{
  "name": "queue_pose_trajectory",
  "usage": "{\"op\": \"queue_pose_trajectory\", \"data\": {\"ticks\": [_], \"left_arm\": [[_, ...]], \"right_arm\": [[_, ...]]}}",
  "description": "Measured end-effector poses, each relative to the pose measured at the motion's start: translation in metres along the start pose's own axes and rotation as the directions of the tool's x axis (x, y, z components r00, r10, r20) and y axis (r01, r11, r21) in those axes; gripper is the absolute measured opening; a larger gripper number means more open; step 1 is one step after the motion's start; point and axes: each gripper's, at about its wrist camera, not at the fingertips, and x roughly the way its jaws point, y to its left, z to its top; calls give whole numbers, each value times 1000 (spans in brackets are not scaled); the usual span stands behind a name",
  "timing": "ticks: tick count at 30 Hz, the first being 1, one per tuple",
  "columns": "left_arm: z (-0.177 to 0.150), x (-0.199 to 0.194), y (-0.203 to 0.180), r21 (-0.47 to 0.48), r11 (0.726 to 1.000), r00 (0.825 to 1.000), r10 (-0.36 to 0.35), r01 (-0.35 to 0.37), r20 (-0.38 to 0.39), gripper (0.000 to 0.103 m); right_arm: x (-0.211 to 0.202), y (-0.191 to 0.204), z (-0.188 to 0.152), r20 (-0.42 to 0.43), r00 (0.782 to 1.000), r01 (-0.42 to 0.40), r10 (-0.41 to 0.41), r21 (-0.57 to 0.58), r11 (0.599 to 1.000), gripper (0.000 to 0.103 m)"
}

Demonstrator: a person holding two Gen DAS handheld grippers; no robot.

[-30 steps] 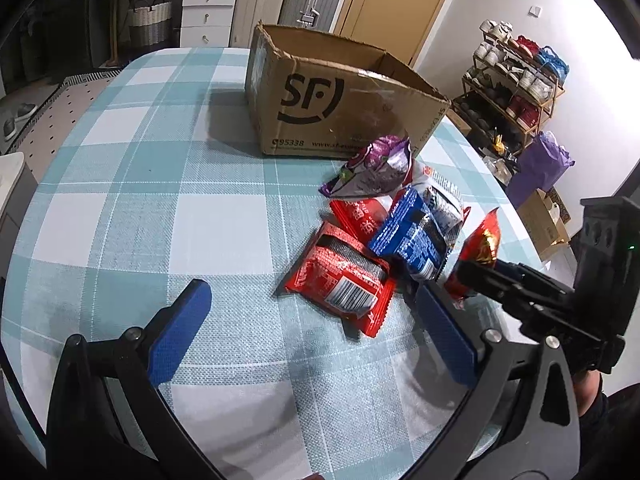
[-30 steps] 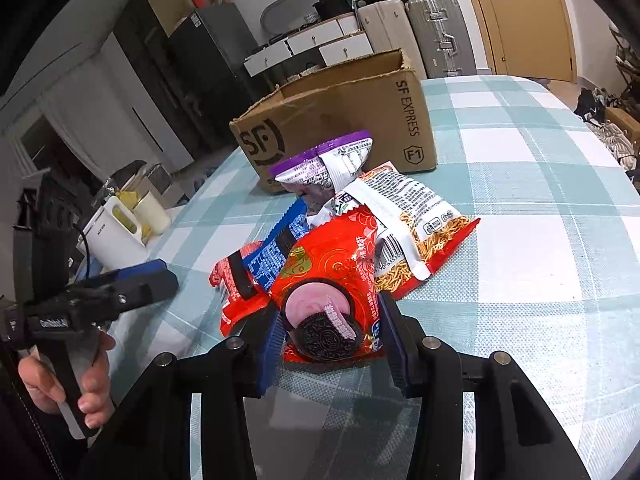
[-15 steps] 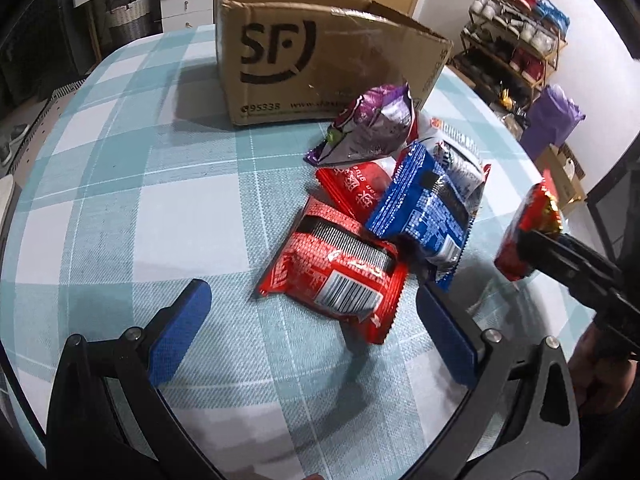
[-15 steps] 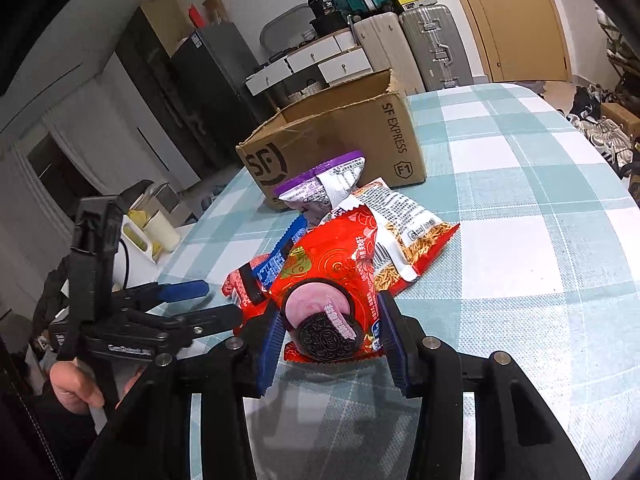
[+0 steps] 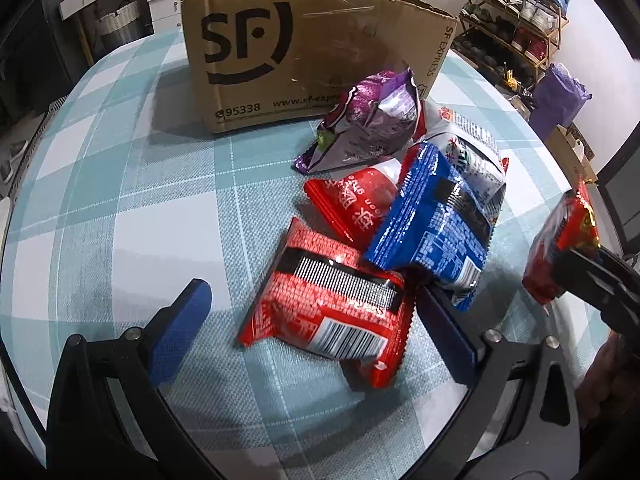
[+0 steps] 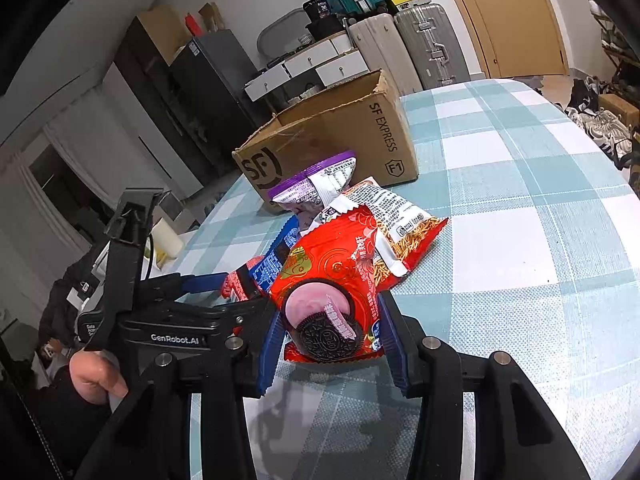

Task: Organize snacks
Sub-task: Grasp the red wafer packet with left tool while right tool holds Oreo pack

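Note:
My right gripper (image 6: pixel 332 340) is shut on a red Oreo packet (image 6: pixel 332 280) and holds it above the table; the packet also shows at the right of the left wrist view (image 5: pixel 560 248). My left gripper (image 5: pixel 316 332) is open, its jaws on either side of a red barcode packet (image 5: pixel 328 308) lying flat. Beyond it lie a blue packet (image 5: pixel 432 224), a second red packet (image 5: pixel 352 204), a purple bag (image 5: pixel 368 120) and a white noodle bag (image 6: pixel 396 216). An open SF cardboard box (image 5: pixel 304 44) stands behind the pile.
The table has a teal and white checked cloth (image 5: pixel 120 208). Suitcases (image 6: pixel 424 48), drawers and a door stand behind it. A shoe rack (image 5: pixel 516 28) and a purple bag (image 5: pixel 560 96) are off the table's far right side.
My right gripper has lifted the Oreo packet off the pile. My left gripper has moved forward and closer to the red barcode packet, staying open.

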Motion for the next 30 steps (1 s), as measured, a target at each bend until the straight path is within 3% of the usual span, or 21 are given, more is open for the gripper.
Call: {"op": "queue_pose_trajectory", "data": {"ticks": [4,7,11,14,30], "left_arm": [[2,3,-2,12,1000,1000,7,-7,5,101],[0,0,-2,17,1000,1000,1,-1,20,94],[-3,-8,-2,40,999,999,-3,1,50,50],[-3,-12,5,21,998,997,-66,65,47,47],[-21,-21,12,20,997,996,-82,81,43,47]], "right_arm": [[0,0,0,2,1000,2,-2,1,1000,45],[-1,-1,0,5,1000,5,-5,8,1000,45],[-1,-1,0,5,1000,5,-5,11,1000,45],[-3,2,1,7,1000,7,-7,6,1000,45],[-20,19,2,31,999,14,-13,-32,999,45]]}}
